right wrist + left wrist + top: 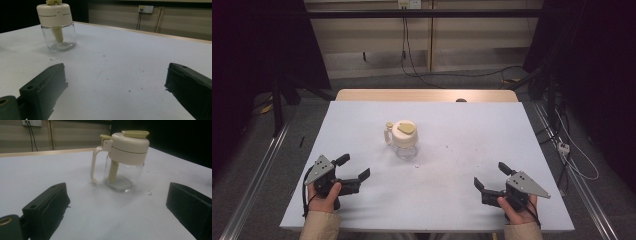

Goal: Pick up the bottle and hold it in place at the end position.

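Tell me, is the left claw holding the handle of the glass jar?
No, the left claw stands open and apart from the glass jar, whose handle is free on the table.

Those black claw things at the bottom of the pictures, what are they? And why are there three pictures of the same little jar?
They are grippers, tools a person holds, one in each hand. The left gripper and the right gripper both stand open and hold nothing. The top picture comes from a camera high above the table. The other two come from small cameras riding on each gripper, so you see its two black jaws at the bottom. On the white table stands one small glass jar with a cream lid and a handle. It is empty, apart from a cream tube inside.
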